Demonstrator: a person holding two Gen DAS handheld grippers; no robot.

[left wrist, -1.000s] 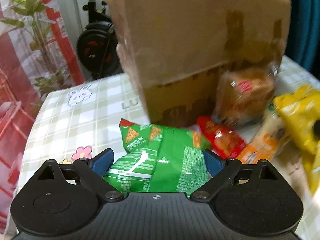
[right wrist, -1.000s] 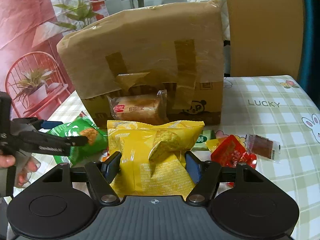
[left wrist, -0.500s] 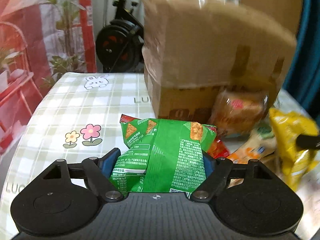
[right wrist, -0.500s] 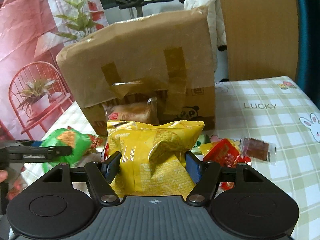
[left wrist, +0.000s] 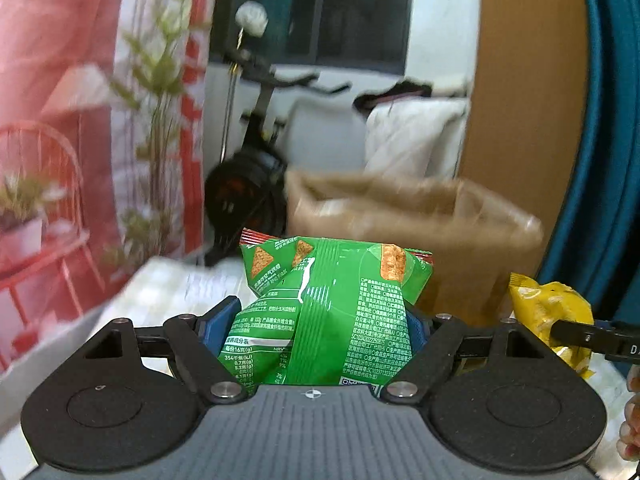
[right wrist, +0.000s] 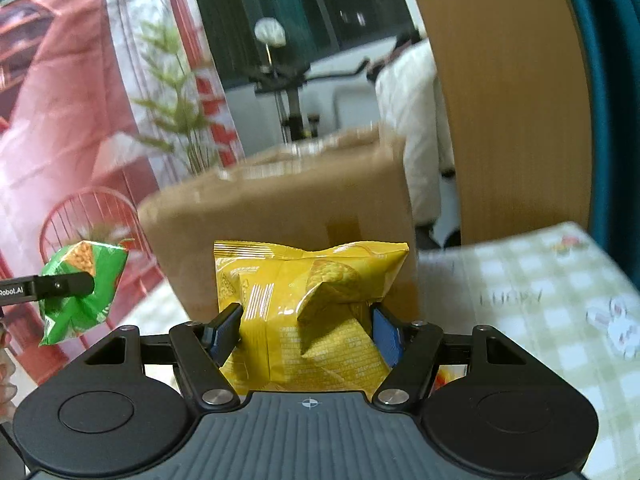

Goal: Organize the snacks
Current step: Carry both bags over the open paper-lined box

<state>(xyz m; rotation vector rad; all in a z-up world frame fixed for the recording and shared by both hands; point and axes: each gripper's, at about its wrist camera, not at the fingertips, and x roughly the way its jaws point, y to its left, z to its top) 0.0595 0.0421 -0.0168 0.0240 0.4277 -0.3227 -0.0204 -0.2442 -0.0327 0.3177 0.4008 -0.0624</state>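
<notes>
Looking along the left gripper [left wrist: 316,320]: cardboard box [left wrist: 420,224] open-topped, contents blurred; green snack bag [left wrist: 332,312] clamped between its pads, lifted before the box

Right view: right gripper [right wrist: 306,330] clenches yellow snack bag [right wrist: 308,304], raised before that box above the checked tablecloth [right wrist: 520,280]

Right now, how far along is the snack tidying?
Midway, by the look of it. The left gripper holds a green chip bag and the right gripper a yellow one, both lifted in front of the cardboard box. Neither is in the box yet; whether anything is already inside cannot be seen.
</notes>
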